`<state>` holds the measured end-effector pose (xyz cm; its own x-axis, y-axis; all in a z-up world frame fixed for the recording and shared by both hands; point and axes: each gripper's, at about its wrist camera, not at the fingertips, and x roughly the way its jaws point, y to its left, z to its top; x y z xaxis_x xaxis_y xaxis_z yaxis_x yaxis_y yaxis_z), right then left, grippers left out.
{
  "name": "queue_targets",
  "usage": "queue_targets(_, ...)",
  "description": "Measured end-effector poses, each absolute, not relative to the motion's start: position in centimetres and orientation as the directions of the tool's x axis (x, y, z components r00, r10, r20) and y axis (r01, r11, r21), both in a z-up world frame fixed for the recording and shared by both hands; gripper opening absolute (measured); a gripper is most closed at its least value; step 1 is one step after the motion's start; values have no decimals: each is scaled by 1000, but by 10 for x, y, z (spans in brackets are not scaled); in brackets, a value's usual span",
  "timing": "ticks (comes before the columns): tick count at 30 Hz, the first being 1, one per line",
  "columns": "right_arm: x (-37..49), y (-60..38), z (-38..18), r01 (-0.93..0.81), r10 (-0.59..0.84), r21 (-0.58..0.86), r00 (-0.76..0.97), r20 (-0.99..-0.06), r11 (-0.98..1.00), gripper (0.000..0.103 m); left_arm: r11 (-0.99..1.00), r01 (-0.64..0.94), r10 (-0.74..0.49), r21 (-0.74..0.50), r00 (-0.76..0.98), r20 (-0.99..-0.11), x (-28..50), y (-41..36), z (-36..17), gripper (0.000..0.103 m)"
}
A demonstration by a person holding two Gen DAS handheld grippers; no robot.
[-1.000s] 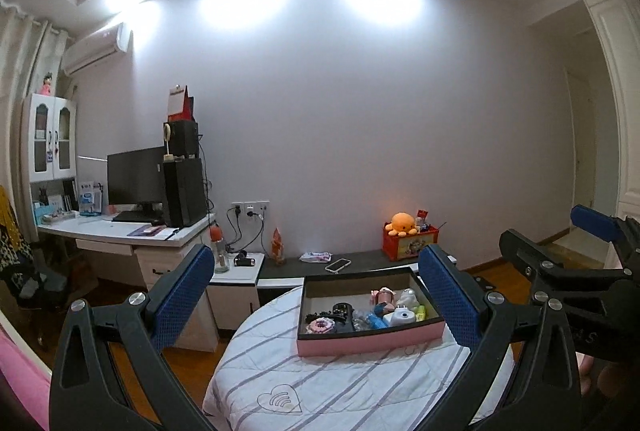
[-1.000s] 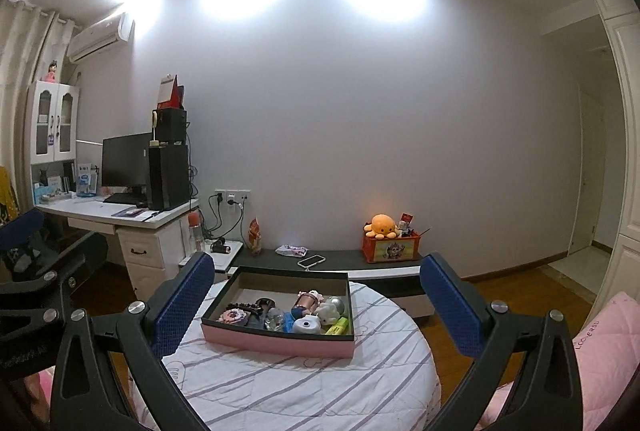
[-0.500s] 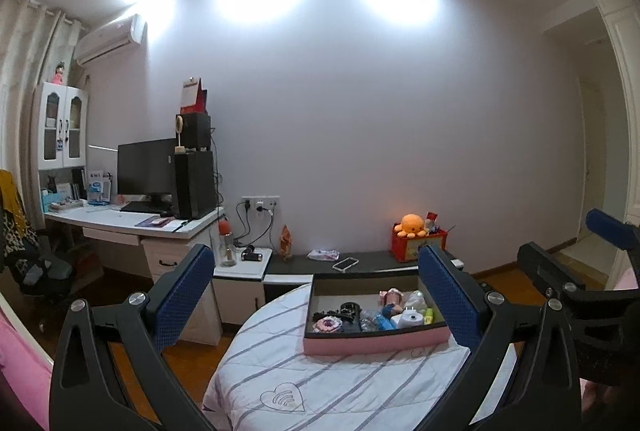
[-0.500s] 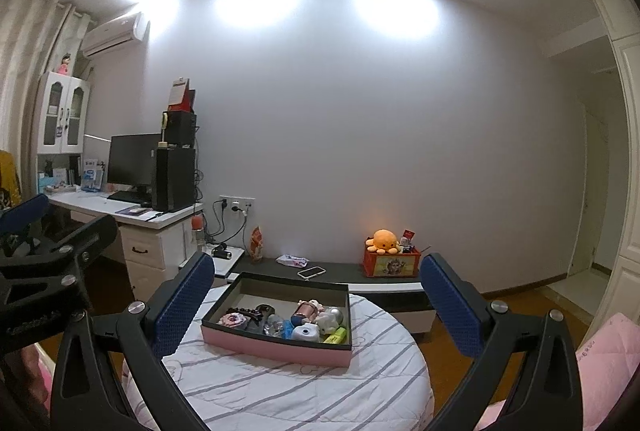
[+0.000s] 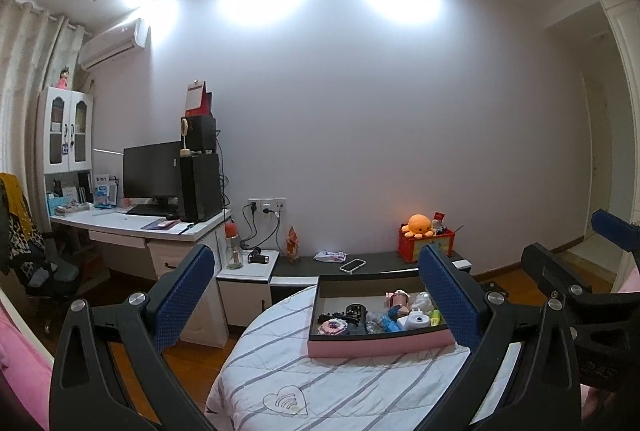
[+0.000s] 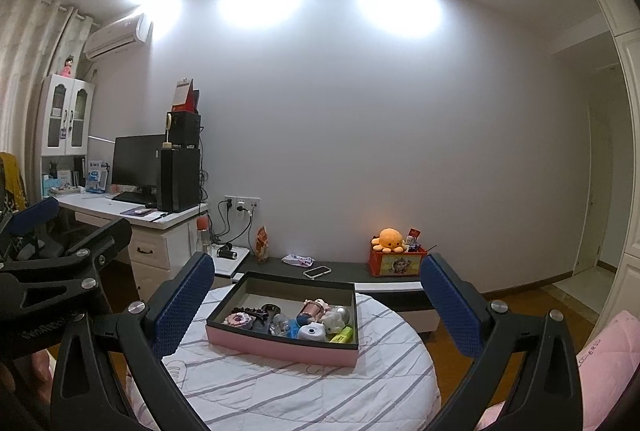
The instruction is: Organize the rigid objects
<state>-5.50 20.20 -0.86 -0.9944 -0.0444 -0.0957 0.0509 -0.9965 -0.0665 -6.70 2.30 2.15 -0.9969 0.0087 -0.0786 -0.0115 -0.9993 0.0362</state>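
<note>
A bedroom scene is showing from two claw-mounted cameras, described from left to right. At the far left, a white desk is standing against the wall, carrying a black monitor and a black computer tower. Just right of it, a low white cabinet is holding a bottle with an orange cap. In the middle, a round surface covered by a white cloth with grey stripes is carrying the pink box, an open tray with a dark inner wall. Small rigid objects are lying jumbled along the box's near side: a pink ring-shaped piece, a pink and brown figurine, a white roll and a yellow-green marker. Behind the surface, a dark low bench is holding a phone and a red box with an orange plush octopus on top. The left claw is hovering above and in front of the surface with its blue-padded fingers spread wide, gripping nothing. The right claw is likewise hanging spread apart and empty, framing the pink box without touching it. A pink pillow is lying at the far right.
</note>
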Motion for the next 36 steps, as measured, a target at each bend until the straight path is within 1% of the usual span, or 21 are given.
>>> queue_targets(14,-59,204,-11,57,-52,-57,-995,-87,-997,103,-999,-14,10,42,-997,-79,-74,25,18,103)
queue_targets(36,-64,204,-10,59,-52,-65,-993,-105,-996,103,-999,-17,14,36,-996,-92,-78,24,15,103)
